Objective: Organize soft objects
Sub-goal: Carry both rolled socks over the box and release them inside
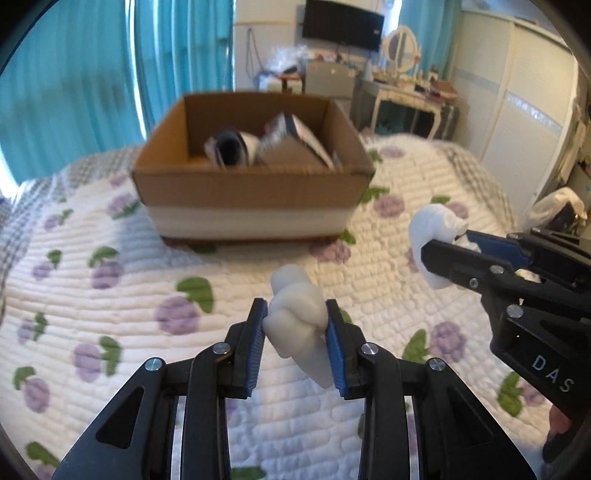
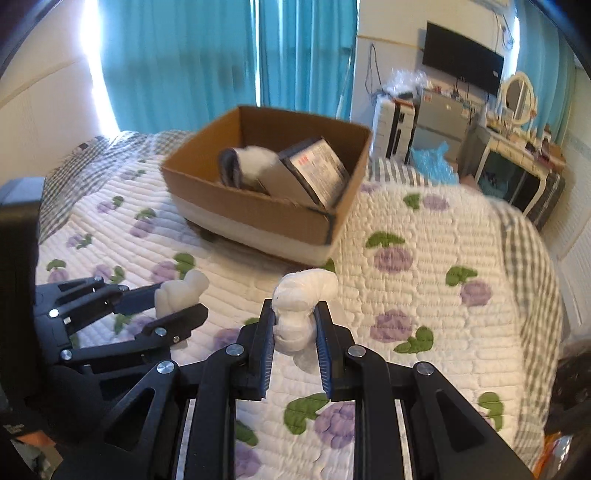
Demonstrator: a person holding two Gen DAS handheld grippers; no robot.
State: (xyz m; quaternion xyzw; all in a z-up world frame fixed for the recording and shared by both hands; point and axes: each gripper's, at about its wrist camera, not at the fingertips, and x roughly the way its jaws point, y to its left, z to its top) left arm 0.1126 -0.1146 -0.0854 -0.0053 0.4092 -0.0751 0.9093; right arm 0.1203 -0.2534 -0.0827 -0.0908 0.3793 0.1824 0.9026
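My left gripper (image 1: 297, 317) is shut on a cream knotted soft roll (image 1: 295, 314) and holds it above the bed. It also shows in the right wrist view (image 2: 177, 299) at the left. My right gripper (image 2: 294, 317) is shut on a white knotted soft roll (image 2: 301, 295); in the left wrist view it (image 1: 448, 240) is at the right with its white roll (image 1: 432, 229). An open cardboard box (image 1: 255, 188) stands ahead on the bed, also seen in the right wrist view (image 2: 266, 218). It holds a rolled dark-and-white cloth (image 1: 231, 146) and a tilted flat package (image 2: 317, 173).
The bed has a white quilt with purple flowers (image 1: 110, 295) and a checked edge (image 2: 532, 258). Teal curtains (image 1: 74, 81) hang behind. A dressing table with mirror (image 1: 402, 85), a wall TV (image 1: 341, 24) and a wardrobe (image 1: 517, 110) stand beyond the bed.
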